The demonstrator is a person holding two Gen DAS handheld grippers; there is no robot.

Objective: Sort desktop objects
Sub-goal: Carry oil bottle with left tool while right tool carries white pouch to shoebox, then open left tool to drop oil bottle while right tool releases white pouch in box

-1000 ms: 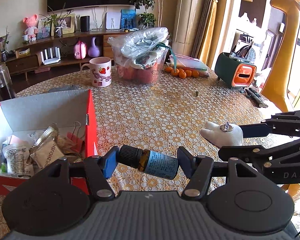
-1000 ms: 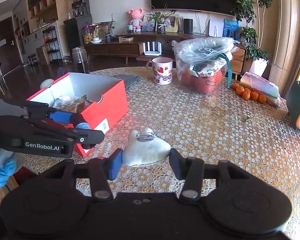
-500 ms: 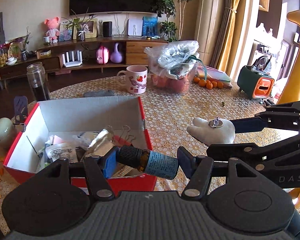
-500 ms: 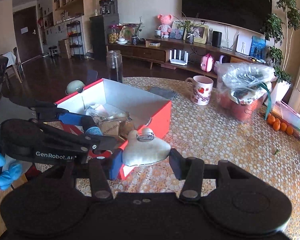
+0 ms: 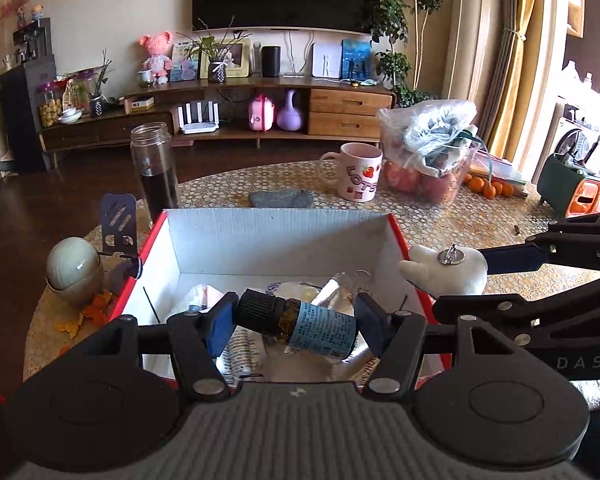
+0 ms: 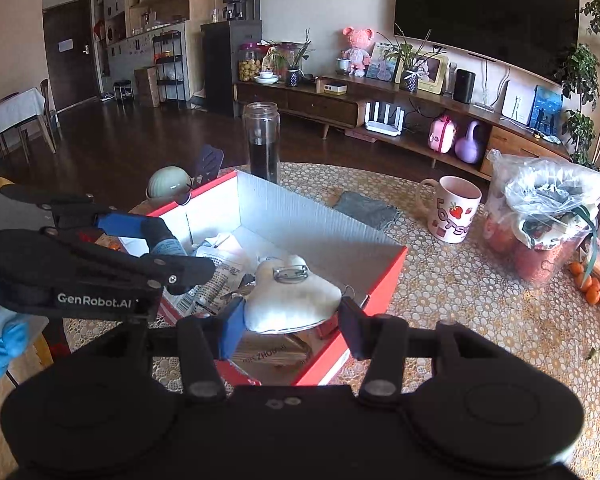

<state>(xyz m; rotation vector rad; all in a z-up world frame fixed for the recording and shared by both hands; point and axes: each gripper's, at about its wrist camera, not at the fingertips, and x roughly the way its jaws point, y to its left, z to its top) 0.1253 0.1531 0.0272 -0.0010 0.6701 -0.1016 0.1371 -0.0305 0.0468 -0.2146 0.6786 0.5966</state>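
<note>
Both loads hang over the open red cardboard box (image 5: 396, 236): the left gripper (image 5: 296, 322) clamps a small blue-labelled dark bottle (image 5: 300, 320), the right gripper (image 6: 290, 320) clamps a white tooth-shaped plush (image 6: 290, 300), so releasing them inside looks next.

Blue-labelled bottle (image 5: 306, 325) and white pouch (image 6: 290, 299) over red box (image 6: 384, 276).

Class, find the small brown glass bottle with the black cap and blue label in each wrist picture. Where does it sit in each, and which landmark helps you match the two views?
Left wrist view: the small brown glass bottle lies crosswise at lower centre, clamped between the left gripper pads.
Right wrist view: only its black cap and blue label show at centre-left.
Shared landmark: the red cardboard box beneath it.
</note>
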